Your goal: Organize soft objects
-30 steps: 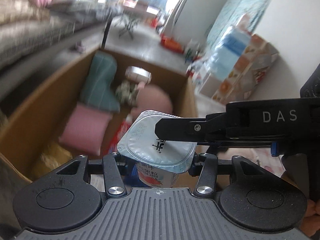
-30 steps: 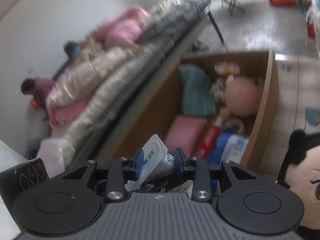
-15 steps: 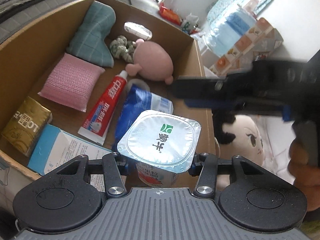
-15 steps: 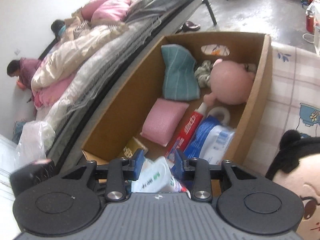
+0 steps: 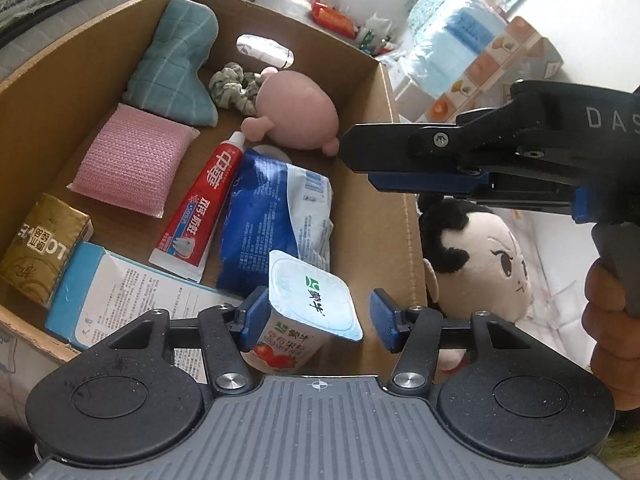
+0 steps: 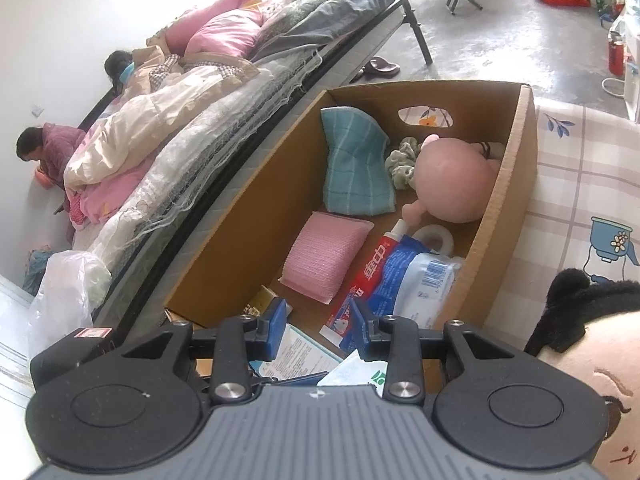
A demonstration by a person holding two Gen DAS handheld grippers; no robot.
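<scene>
A cardboard box holds a teal cloth, a pink sponge, a pink plush, a scrunchie, toothpaste and a blue wipes pack. My left gripper is open over the box's near corner; a yogurt cup leans on its left finger, tilted, clear of the right one. My right gripper is open and empty above the box; it also shows in the left wrist view. A black-haired doll lies outside the box on the right.
A gold packet and a blue-edged carton lie at the box's near end. The box stands on a checked cloth. A bed with piled bedding runs along the left. A doll's head is close on the right.
My left gripper has opened and the yogurt cup has dropped lower and tilted. My right gripper has opened; the white packet it held is no longer between its fingers.
</scene>
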